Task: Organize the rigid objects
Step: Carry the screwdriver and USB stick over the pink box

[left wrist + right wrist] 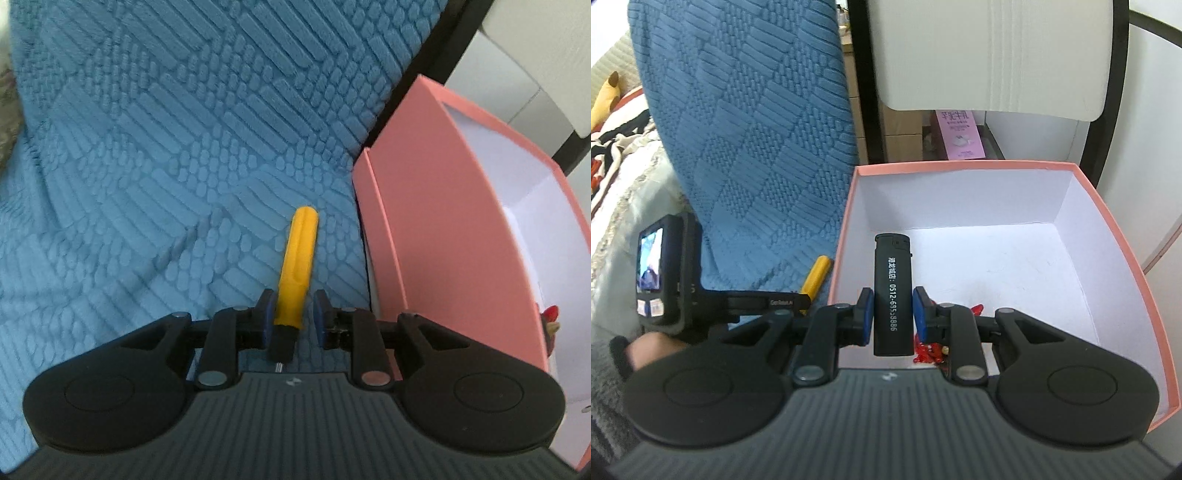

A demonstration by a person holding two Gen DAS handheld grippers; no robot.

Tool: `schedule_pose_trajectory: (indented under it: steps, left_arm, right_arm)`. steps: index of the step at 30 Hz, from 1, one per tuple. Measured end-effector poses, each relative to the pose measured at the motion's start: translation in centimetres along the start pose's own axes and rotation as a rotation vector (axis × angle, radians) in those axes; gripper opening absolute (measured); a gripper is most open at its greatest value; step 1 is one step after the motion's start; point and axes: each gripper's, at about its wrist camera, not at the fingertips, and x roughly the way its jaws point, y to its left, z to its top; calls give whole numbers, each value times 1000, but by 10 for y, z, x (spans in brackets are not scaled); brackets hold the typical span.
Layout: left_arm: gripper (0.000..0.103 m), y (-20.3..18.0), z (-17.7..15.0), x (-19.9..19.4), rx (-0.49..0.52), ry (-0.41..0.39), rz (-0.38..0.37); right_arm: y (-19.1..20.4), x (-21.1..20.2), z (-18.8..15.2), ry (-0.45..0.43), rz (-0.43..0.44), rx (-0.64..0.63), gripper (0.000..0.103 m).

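Note:
A yellow-handled screwdriver lies on the blue textured cloth, handle pointing away, between the pads of my left gripper. The left pad touches it and the right pad stands off, so the jaws are open. The pink box with a white inside stands just to the right. In the right wrist view my right gripper is over the pink box and its pads press a black lighter with white print. The screwdriver's handle shows left of the box. A red item lies in the box.
The left gripper's body and screen sit left of the box in the right wrist view. A white chair back with a black frame stands behind the box. A bed with patterned bedding is at far left.

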Motion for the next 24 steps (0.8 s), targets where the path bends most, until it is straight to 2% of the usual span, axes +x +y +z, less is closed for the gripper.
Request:
schedule_pose_trajectory:
  steps: [11, 18, 24]
  left_arm:
    - [21, -21, 3, 14, 148, -19, 83]
    - [21, -10, -3, 0, 63, 3, 59]
    - [21, -1, -16, -30, -27, -1, 32]
  right_arm:
    - [-10, 12, -9, 24, 4, 13, 26]
    - [-13, 10, -13, 34, 11, 25, 26]
    - [-10, 5, -19, 41, 24, 26, 26]
